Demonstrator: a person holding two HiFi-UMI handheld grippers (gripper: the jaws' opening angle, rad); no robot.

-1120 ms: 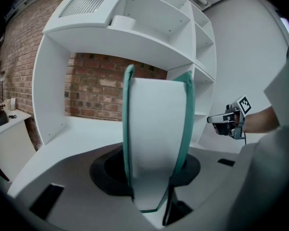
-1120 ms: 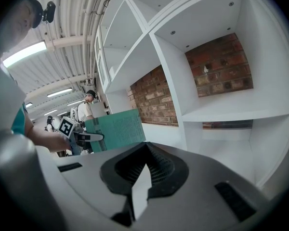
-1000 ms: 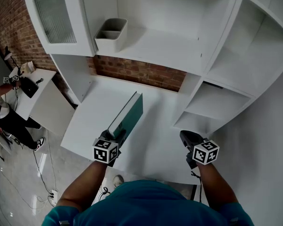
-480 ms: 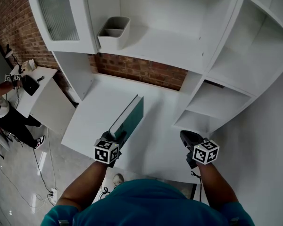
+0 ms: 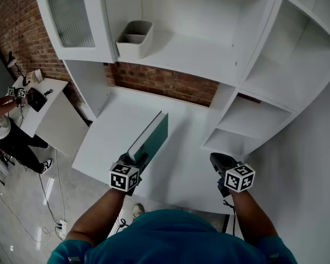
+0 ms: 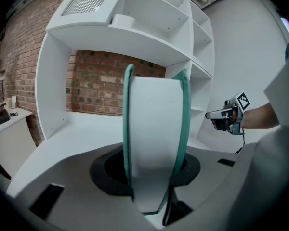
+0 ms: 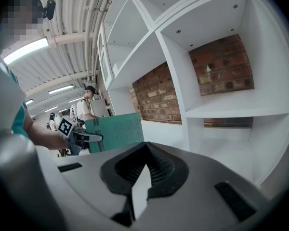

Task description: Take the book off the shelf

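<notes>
My left gripper (image 5: 134, 163) is shut on a teal-covered book (image 5: 150, 137), held upright on its edge above the white desk surface (image 5: 115, 128) with its white page block facing up. In the left gripper view the book (image 6: 155, 129) fills the space between the jaws of the left gripper (image 6: 154, 174), one teal cover against each. My right gripper (image 5: 219, 163) hovers over the desk's right front, apart from the book, shut with nothing in it. In the right gripper view, the right gripper (image 7: 140, 177) looks across at the book (image 7: 116, 131) to its left.
A grey bin (image 5: 134, 37) stands on the upper shelf (image 5: 198, 54). A glass-fronted cabinet door (image 5: 71, 15) is at upper left, open side shelves (image 5: 247, 122) at right, a brick wall (image 5: 165, 84) behind the desk. A person (image 5: 5, 131) stands by a small table (image 5: 52, 111) at far left.
The head view has drifted slightly, so the shelves sit a little further right. The book and both grippers keep about the same places.
</notes>
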